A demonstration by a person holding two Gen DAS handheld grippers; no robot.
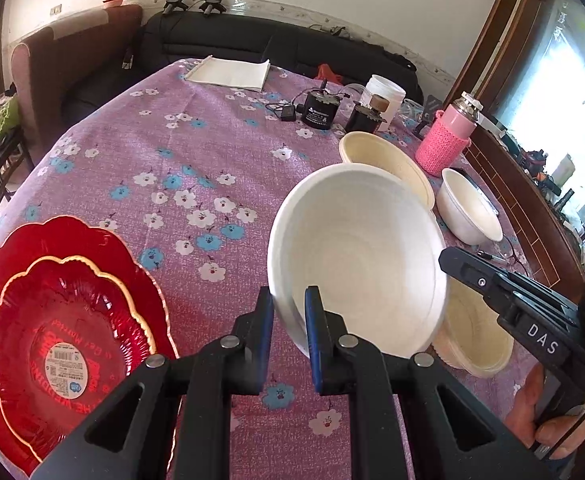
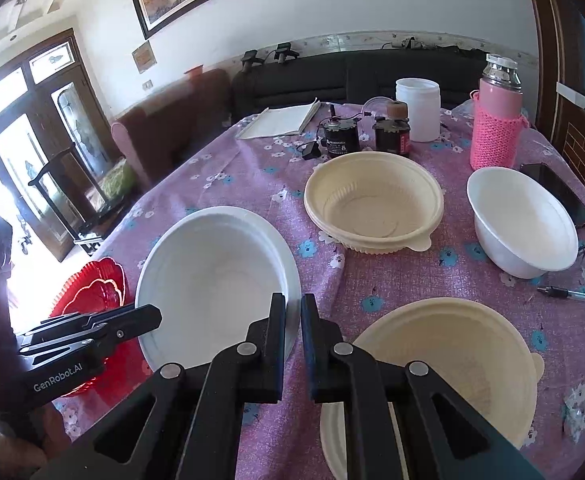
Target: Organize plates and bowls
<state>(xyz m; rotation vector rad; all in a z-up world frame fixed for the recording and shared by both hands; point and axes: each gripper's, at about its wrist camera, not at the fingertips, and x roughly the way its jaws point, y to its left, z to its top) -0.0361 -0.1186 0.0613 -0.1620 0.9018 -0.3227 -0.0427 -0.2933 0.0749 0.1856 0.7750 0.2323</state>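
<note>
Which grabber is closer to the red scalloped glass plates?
Left. The left gripper, clamped on the big white bowl's rim, is just beside the red scalloped glass plates. The right gripper sits on the bowl's far side, by the cream bowl.

Left claw and right claw: matte black, blue finger pads, silver rivets, white "GenRobot.AI" and "DAS" lettering; bare-skinned hands

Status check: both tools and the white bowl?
Left tool shut on white bowl rim, bowl tilted. Right tool nearly shut, empty. Cream bowl close beside.
</note>
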